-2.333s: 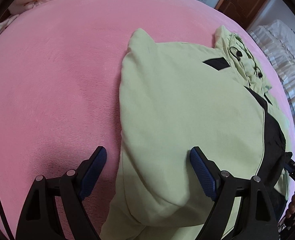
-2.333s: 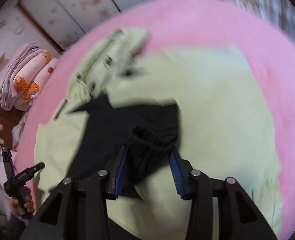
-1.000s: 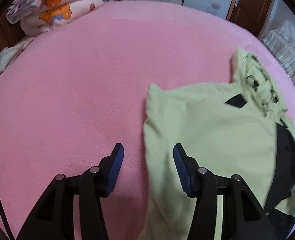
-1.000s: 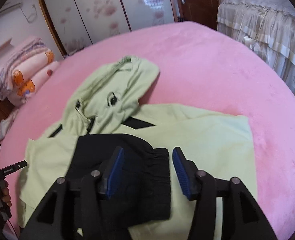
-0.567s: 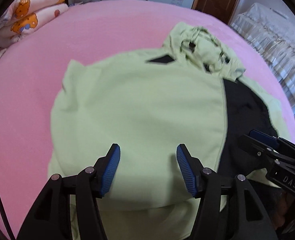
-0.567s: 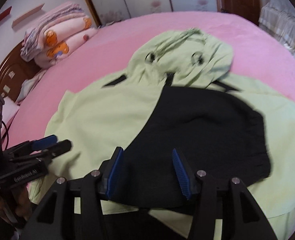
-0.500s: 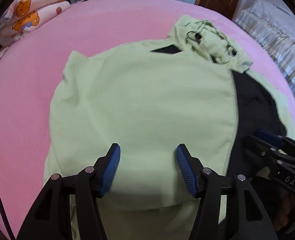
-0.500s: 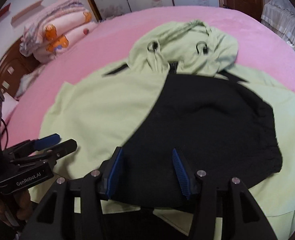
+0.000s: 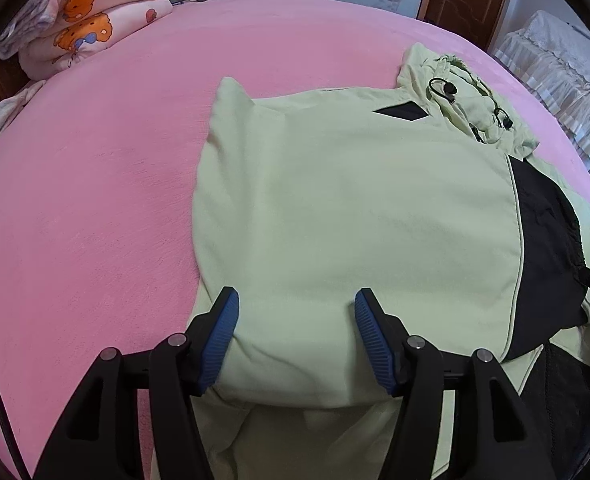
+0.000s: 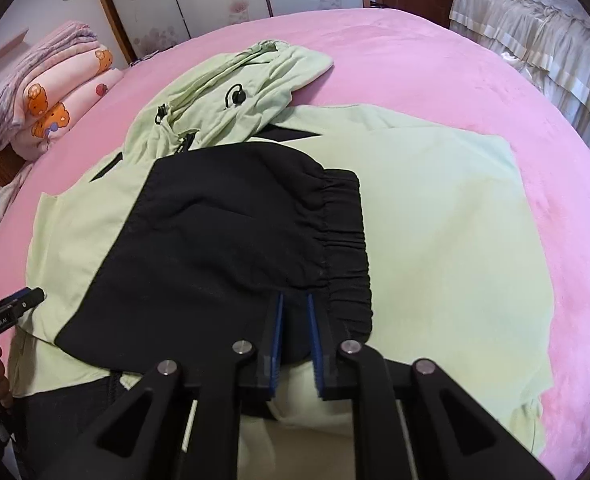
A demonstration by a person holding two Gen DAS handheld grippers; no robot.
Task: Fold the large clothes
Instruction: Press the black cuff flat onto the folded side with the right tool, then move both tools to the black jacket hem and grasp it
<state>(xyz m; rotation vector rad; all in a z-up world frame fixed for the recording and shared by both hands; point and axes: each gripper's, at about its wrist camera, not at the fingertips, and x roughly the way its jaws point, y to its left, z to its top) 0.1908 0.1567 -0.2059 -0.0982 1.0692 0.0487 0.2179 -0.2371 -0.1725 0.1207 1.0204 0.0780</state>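
A light green hoodie (image 9: 355,208) lies flat on the pink bed (image 9: 95,200), hood (image 9: 467,100) at the far end. Its black sleeve (image 10: 223,240) is folded across the body, elastic cuff to the right. My left gripper (image 9: 295,312) hovers over the hoodie's near left edge; its jaws are opening, with green cloth below them and no pad pressing on it. My right gripper (image 10: 295,312) sits at the black sleeve's near edge. Its jaws are closing, and the narrow gap holds a pinch of black fabric. The left gripper (image 10: 11,308) also shows at the right wrist view's left edge.
Folded pink blankets (image 9: 83,28) with bear prints are stacked at the bed's far left corner. A second bed with a white frilled cover (image 10: 535,32) stands to the right. Wardrobe doors and a brown door line the far wall. Bare pink bedding surrounds the hoodie.
The right jaws went from wide apart to nearly together on the black sleeve's near edge, and that gripper dropped closer to it. The left gripper shifted over the hoodie's left side, jaws slightly wider.
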